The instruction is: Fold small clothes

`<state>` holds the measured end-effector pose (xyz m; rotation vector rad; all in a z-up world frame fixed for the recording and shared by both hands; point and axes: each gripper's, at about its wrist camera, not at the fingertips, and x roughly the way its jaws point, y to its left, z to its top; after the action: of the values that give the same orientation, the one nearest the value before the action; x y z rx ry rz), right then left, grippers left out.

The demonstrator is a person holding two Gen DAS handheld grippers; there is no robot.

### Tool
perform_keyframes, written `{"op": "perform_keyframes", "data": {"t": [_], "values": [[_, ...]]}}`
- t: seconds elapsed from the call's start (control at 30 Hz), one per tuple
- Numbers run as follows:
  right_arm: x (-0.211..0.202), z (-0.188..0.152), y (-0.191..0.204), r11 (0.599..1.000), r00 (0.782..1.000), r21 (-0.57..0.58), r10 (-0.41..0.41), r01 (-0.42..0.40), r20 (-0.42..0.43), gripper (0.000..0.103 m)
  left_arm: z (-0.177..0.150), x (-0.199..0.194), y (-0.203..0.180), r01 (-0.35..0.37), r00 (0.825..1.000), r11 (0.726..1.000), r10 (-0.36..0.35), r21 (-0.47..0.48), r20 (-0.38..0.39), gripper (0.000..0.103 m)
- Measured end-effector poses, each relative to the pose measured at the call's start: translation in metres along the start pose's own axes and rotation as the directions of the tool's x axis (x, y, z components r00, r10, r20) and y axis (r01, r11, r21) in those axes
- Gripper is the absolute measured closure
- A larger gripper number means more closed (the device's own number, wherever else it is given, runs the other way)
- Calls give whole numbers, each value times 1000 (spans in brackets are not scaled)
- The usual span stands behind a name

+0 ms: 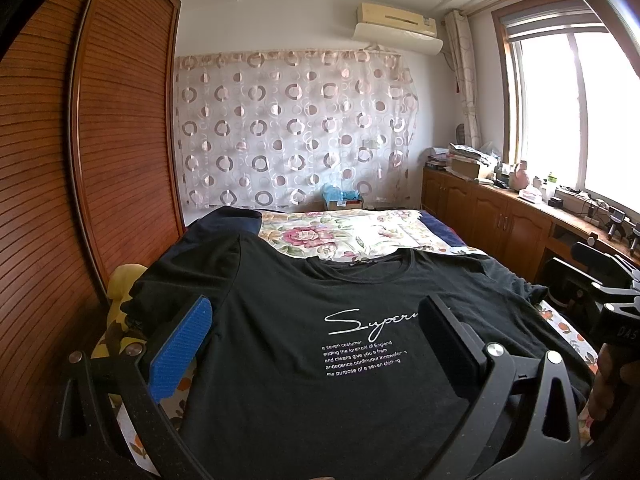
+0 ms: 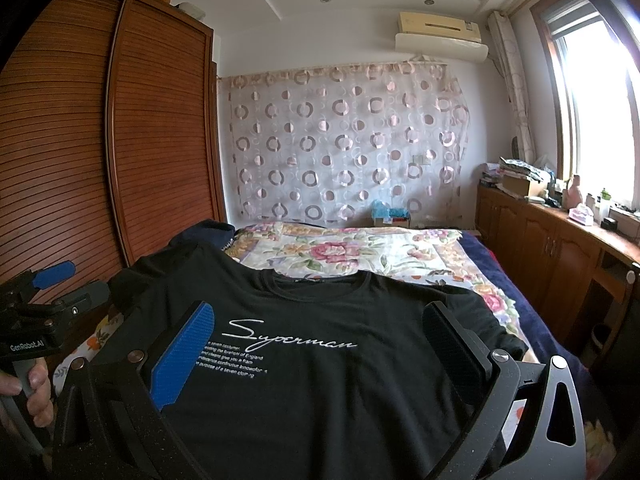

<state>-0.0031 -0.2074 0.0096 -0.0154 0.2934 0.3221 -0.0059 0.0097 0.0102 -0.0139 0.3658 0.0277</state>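
While my tongs (image 1: 316, 336) (image 2: 320, 344) gape wide and empty: black tee (image 1: 320, 360), flat, print up, on bed (image 1: 340, 236).

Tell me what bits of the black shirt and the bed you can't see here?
- Black T-shirt hem: both views, cut off by the bottom edge and the gripper frames.
- "Superman" print: left view, its end hidden behind the left gripper finger.
- Small print lines: both views, too small.
- Bedspread beneath: covered by the shirt.

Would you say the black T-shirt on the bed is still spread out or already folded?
Spread out. The black T-shirt lies flat, print up, on the bed, with neckline and both sleeves showing and no fold across it.
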Motion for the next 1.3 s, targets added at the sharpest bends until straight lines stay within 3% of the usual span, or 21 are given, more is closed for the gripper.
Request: {"op": "perform_keyframes", "data": {"t": [0.83,1.3], "values": [[-1,0,1,1000,1000,1,1,-1,2,0,0,-1,0,-1,1000,1000,1,2,0,0],[18,-1,5,996,995,-13,86,-87,-56,0,-4,18,33,-43,995,999,44,16,-89,0]]}}
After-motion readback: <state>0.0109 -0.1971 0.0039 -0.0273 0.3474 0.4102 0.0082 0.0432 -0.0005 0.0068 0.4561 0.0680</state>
